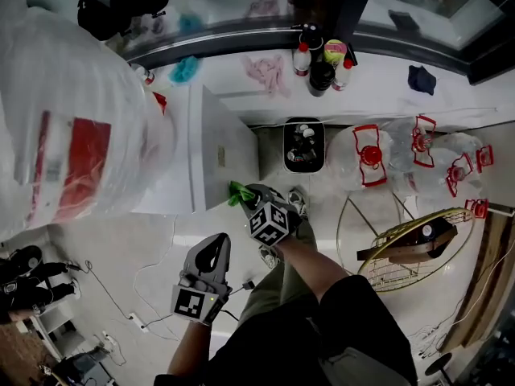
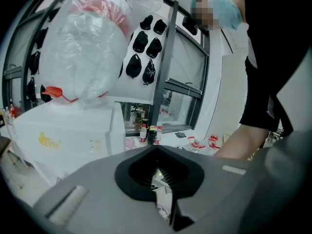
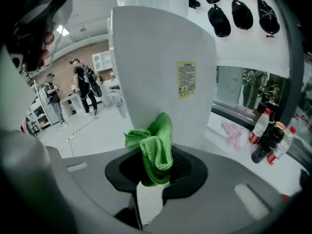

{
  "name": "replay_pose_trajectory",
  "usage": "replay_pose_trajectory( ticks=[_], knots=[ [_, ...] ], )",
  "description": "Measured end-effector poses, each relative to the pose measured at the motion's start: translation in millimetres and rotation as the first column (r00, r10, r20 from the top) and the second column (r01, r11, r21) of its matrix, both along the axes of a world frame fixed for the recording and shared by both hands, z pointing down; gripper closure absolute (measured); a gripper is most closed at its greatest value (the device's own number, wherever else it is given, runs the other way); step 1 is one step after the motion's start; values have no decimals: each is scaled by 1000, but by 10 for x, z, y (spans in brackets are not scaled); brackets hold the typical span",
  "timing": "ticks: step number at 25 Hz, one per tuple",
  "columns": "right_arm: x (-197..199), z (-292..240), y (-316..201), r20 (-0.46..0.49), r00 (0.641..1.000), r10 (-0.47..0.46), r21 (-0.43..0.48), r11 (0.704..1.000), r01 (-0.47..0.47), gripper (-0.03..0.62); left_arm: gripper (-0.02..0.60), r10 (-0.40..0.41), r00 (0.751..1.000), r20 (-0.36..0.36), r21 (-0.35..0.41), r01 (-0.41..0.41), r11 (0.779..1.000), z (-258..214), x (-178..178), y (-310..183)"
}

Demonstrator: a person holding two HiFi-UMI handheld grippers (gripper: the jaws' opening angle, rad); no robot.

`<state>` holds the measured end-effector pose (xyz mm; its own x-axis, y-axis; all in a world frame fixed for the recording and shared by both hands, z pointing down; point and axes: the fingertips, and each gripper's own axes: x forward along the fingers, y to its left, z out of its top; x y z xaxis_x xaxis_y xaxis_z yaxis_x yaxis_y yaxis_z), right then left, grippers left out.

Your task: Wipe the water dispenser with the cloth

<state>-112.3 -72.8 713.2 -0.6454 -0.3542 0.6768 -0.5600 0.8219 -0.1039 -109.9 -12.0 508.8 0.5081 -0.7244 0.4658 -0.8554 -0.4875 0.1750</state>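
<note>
The white water dispenser (image 1: 205,147) stands at the left, its big bottle wrapped in a clear plastic bag (image 1: 72,127). My right gripper (image 1: 251,193) is shut on a bunched green cloth (image 1: 238,192), which sits at the lower corner of the dispenser's side panel. In the right gripper view the green cloth (image 3: 155,147) sticks up from the right gripper (image 3: 156,172), right in front of the dispenser's white panel (image 3: 161,72). Lower down and away from the dispenser, my left gripper (image 1: 215,246) is shut with nothing in it. The left gripper view shows the dispenser (image 2: 73,140) farther off.
A black bin (image 1: 304,145) stands right of the dispenser. Empty water jugs with red handles (image 1: 370,155) lie on the floor beside a round wire basket (image 1: 410,244). Bottles (image 1: 322,59) and a pink rag (image 1: 268,71) rest on the sill. A cable and power strip (image 1: 137,322) cross the floor.
</note>
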Motion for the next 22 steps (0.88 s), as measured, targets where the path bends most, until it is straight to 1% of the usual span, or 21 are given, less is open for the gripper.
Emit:
replay_pose_trajectory(
  ticks=[4, 8, 15, 19, 22],
  knots=[
    [-53, 67, -380, -35, 998, -45, 14, 999, 45, 500, 580, -31, 1000, -1, -19, 31, 999, 31, 8, -96],
    [-49, 147, -895, -64, 996, -60, 31, 998, 62, 500, 580, -86, 996, 2, -35, 86, 996, 65, -25, -232],
    [-32, 193, -1870, -104, 994, -42, 75, 996, 50, 500, 580, -142, 990, 15, -43, 142, 989, 97, -29, -480],
    [-5, 214, -2253, -124, 992, -28, 86, 996, 39, 500, 580, -153, 988, 12, -50, 154, 987, 111, 12, -562],
    [11, 225, -2442, -136, 991, -9, 97, 995, 22, 500, 580, -153, 988, 13, -55, 154, 987, 132, 26, -589]
  ],
)
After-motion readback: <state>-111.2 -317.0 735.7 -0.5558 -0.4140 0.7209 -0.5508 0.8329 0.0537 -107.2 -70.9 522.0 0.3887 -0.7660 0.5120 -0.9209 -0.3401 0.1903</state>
